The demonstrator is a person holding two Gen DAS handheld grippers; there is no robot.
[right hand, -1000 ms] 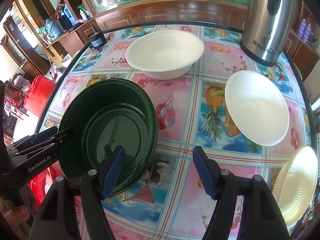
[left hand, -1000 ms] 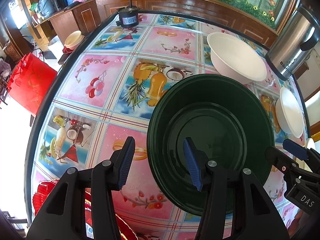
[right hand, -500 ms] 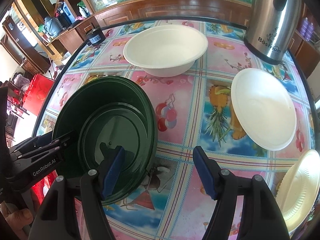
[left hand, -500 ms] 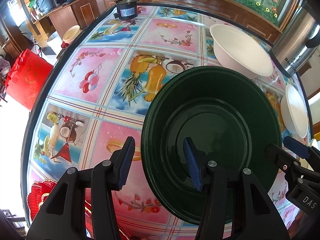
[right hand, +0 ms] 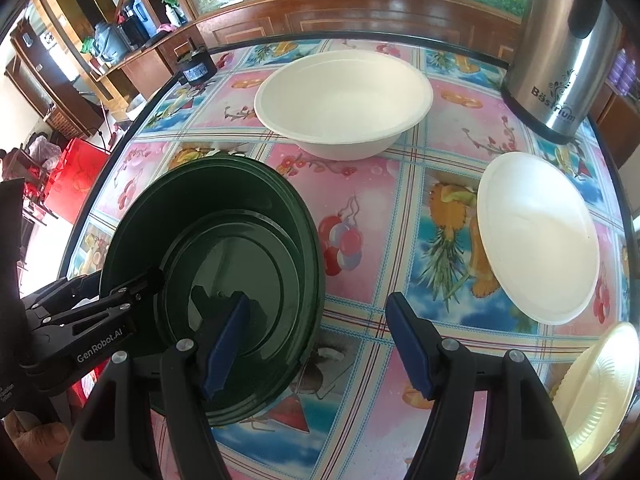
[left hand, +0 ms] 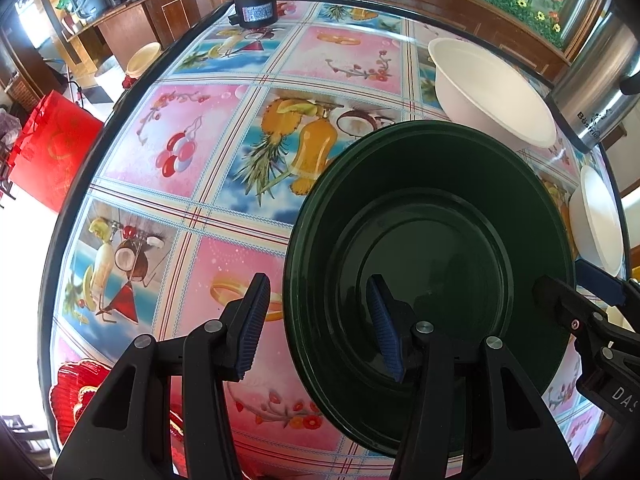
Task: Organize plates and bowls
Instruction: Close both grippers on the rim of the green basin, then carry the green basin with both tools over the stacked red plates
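Observation:
A dark green bowl [left hand: 432,184] [right hand: 168,216], with more green rims nested inside it, rests on the fruit-print tablecloth. My left gripper [left hand: 316,324] [right hand: 116,284] is open astride its left rim, one blue pad outside and one inside, neither touching. My right gripper [right hand: 316,344] [left hand: 576,280] is open astride the bowl's right rim in the same way. Farther back stands a large white bowl [right hand: 344,96] [left hand: 492,96]. To the right lie a white plate [right hand: 536,236] [left hand: 596,220] and a cream embossed plate [right hand: 600,384].
A steel thermos pot [right hand: 568,40] [left hand: 600,80] stands at the back right. A small black motor [left hand: 256,8] sits at the table's far edge. Red plates [left hand: 76,396] lie at the near left edge. A person's hand [right hand: 36,444] shows at lower left.
The green bowl looks slightly larger in the left wrist view. Both grippers' jaws stand as wide as before.

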